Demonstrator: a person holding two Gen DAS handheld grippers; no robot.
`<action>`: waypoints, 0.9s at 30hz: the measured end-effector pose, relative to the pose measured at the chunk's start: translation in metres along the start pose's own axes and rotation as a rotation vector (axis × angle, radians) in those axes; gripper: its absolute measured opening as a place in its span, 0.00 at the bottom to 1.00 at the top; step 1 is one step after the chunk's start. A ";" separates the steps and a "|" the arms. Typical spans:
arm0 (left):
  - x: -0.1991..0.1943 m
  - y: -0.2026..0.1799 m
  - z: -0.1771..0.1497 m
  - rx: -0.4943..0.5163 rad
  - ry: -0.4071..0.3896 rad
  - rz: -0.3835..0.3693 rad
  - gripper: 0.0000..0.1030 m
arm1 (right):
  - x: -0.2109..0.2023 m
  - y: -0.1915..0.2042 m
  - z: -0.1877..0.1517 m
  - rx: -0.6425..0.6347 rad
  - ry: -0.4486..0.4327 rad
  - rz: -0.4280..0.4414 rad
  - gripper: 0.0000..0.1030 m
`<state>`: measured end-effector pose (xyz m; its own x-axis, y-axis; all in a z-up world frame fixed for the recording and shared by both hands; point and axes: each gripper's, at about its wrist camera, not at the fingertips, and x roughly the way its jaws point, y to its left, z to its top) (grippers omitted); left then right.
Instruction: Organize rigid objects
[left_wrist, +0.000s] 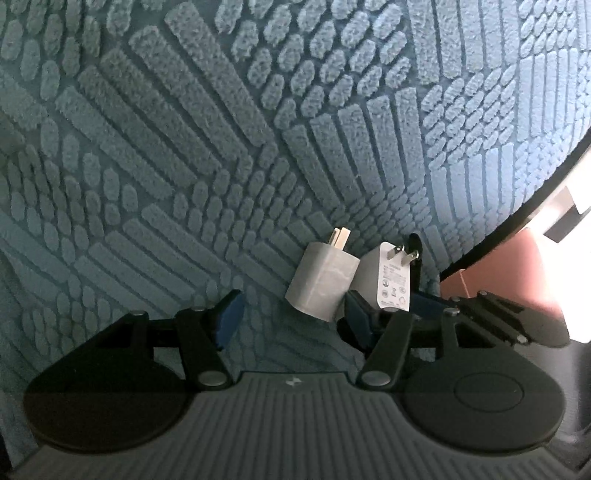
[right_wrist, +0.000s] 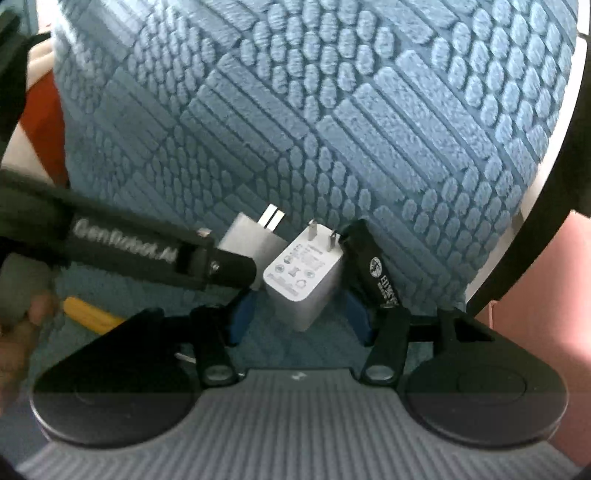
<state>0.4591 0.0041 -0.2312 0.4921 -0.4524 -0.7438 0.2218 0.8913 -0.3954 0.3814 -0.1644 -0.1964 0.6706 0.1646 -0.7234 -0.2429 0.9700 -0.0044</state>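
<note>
Centrally, two chargers (left_wrist: 323, 282) touching on blue mat (left_wrist: 184, 147), left gripper (left_wrist: 291, 321) and right gripper (right_wrist: 299, 317) spread, mat's edge near.

left gripper (left_wrist: 291, 319) angled down, jaws apart, pads not pressing on anything, right gripper (right_wrist: 299, 314) angled down just beside it, jaws apart, pads clear, left finger (right_wrist: 229, 267) crossing right view, hand (right_wrist: 22, 325) blurred at left edge

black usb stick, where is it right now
The black usb stick lies on the blue mat, touching the right side of the labelled white charger, beside the right gripper.
</note>
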 end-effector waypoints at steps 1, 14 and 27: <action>-0.006 0.006 0.001 -0.014 0.003 -0.007 0.64 | 0.000 -0.002 0.001 0.013 0.003 0.005 0.54; -0.027 0.019 -0.001 -0.028 -0.042 -0.076 0.35 | -0.004 -0.012 0.005 0.018 0.039 0.001 0.50; 0.001 -0.005 -0.013 -0.041 -0.107 -0.066 0.37 | 0.014 0.018 0.001 -0.047 0.005 -0.009 0.49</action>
<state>0.4470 -0.0009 -0.2369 0.5648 -0.5022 -0.6548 0.2233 0.8569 -0.4646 0.3869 -0.1441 -0.2063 0.6691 0.1553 -0.7268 -0.2696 0.9620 -0.0427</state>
